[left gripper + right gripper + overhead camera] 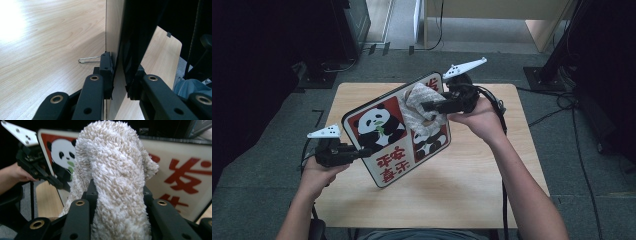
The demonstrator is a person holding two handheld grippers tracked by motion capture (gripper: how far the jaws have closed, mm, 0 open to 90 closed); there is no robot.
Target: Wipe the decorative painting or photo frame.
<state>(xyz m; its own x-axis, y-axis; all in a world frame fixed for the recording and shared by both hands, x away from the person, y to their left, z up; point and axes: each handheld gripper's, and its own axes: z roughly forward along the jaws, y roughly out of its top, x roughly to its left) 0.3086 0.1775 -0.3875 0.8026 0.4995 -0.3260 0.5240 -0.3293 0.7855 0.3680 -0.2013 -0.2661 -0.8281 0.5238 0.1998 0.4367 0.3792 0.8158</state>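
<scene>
We look down and forward on the desk (472, 190) from above. Our left gripper view sits tight against the panda sign's (130, 37) edge; our right gripper view faces its printed side (190, 167), close behind the cloth (117, 182).

Left gripper (362, 151) at 8 o'clock, level, jaws clamped; right gripper (428, 106) at 1 o'clock, raised, jaws clamped, pointing toward 9 o'clock.

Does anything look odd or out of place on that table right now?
A bent wire clip lies loose on the table beside the panda sign. Nothing looks spilled or damaged.
</scene>
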